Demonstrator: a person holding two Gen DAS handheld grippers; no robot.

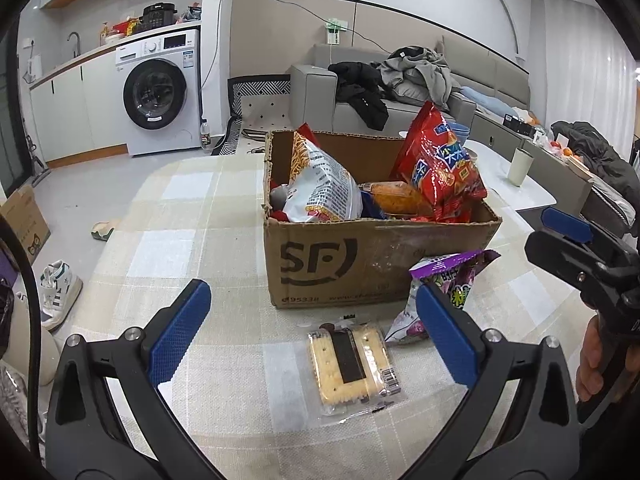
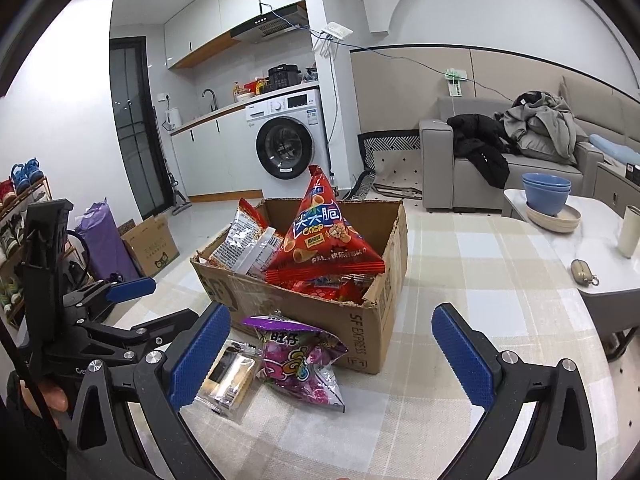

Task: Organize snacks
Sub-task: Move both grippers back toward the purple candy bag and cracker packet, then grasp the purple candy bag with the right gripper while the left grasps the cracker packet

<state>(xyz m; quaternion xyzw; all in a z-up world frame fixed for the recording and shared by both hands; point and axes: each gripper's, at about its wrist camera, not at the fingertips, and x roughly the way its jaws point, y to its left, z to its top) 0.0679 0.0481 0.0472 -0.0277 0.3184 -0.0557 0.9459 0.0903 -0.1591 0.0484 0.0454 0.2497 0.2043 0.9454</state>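
1. Blue-padded and spread wide, your left gripper hovers empty over the cracker pack, seemingly lined up for a pick.
2. Your right gripper is likewise released, holding nothing, facing the purple snack bag.
3. Both snacks lie on the checked tablecloth, just in front of the cardboard box, probably awaiting their turn.
4. The box reads "SF" and "SF EXPRESS"; the red bag inside says "Crisp". The purple bag's lettering is too warped to read.
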